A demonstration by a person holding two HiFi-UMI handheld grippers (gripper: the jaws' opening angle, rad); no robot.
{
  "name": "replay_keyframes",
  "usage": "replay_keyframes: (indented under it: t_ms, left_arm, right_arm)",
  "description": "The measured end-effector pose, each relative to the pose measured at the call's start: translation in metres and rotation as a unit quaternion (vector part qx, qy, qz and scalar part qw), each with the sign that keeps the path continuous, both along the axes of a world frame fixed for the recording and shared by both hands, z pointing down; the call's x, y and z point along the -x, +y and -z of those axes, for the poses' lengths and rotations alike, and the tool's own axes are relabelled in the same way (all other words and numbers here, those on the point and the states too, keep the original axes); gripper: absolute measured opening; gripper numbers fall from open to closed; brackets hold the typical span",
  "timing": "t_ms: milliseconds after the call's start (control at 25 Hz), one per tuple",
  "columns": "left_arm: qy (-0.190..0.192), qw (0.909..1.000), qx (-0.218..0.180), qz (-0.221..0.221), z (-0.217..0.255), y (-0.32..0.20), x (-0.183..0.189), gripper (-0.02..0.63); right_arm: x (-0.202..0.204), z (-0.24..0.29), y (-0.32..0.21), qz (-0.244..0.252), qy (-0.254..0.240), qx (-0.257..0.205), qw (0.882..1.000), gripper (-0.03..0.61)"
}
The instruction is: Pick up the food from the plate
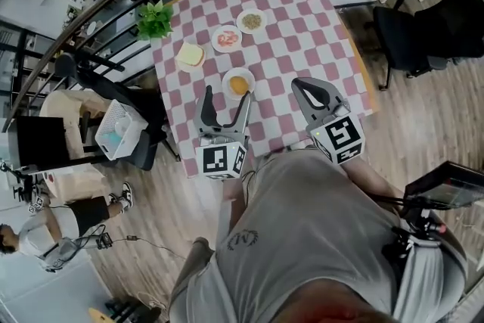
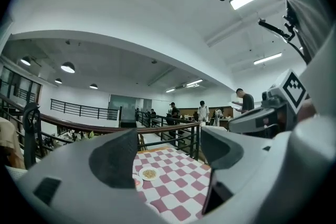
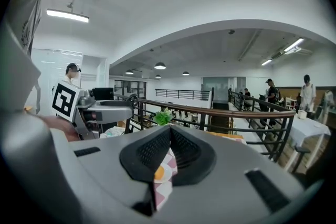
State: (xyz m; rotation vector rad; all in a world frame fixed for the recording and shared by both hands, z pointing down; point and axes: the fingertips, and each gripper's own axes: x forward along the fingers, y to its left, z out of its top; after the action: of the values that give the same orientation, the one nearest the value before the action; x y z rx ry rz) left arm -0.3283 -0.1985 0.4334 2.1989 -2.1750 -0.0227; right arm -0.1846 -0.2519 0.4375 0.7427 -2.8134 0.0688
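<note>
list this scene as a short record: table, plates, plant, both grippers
table: covered by a pink and white checked cloth
plates: four, set apart; orange food nearest the grippers, yellow slab, pink food, grains
plant: green, at the table's far left corner
left gripper: open, nothing between its jaws, close to the orange food
right gripper: shut, empty, over the cloth to the right of the orange food

The checked worktop (image 1: 302, 26), upper middle of the frame, is carrying a bread plate (image 1: 179, 63), a pink-food plate (image 1: 215, 41), a grain plate (image 1: 239, 21), an orange-food plate (image 1: 226, 84) lower down, and a leafy plant (image 1: 155, 19) at upper left.
</note>
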Motion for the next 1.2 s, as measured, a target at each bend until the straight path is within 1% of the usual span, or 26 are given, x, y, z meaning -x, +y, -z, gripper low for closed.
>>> replay_keyframes:
  t_ms: [120,280,400,520,680,880,1040,1200]
  left_arm:
    - [0.013,0.9996,0.025,0.007,-0.022,-0.005,0.008,0.368]
    - [0.033,0.9974,0.059,0.025,-0.056,-0.013,0.022,0.274]
    - [0.036,0.9932,0.106,0.032,-0.094,-0.022,0.032,0.272]
    - [0.049,0.9843,0.165,0.041,-0.140,-0.033,0.041,0.272]
    - [0.066,0.9671,0.241,0.046,-0.200,-0.045,0.051,0.273]
    - [0.103,0.9415,0.317,0.051,-0.262,-0.058,0.063,0.273]
    - [0.155,0.9166,0.364,0.061,-0.308,-0.066,0.072,0.275]
    - [0.192,0.8973,0.392,0.068,-0.342,-0.075,0.078,0.281]
  right_arm:
    - [-0.001,0.001,-0.001,-0.001,0.003,-0.005,1.000,0.014]
    - [-0.013,0.003,-0.008,-0.023,0.007,-0.008,1.000,0.014]
    - [-0.028,0.001,-0.011,-0.048,0.012,-0.005,0.999,0.014]
    - [-0.046,-0.003,-0.013,-0.072,0.017,-0.003,0.997,0.014]
    - [-0.070,-0.012,-0.015,-0.112,0.028,0.011,0.993,0.014]
    - [-0.097,-0.021,-0.016,-0.158,0.047,0.023,0.986,0.014]
    - [-0.117,-0.031,-0.014,-0.186,0.062,0.035,0.980,0.014]
    - [-0.132,-0.038,-0.013,-0.209,0.076,0.045,0.974,0.014]
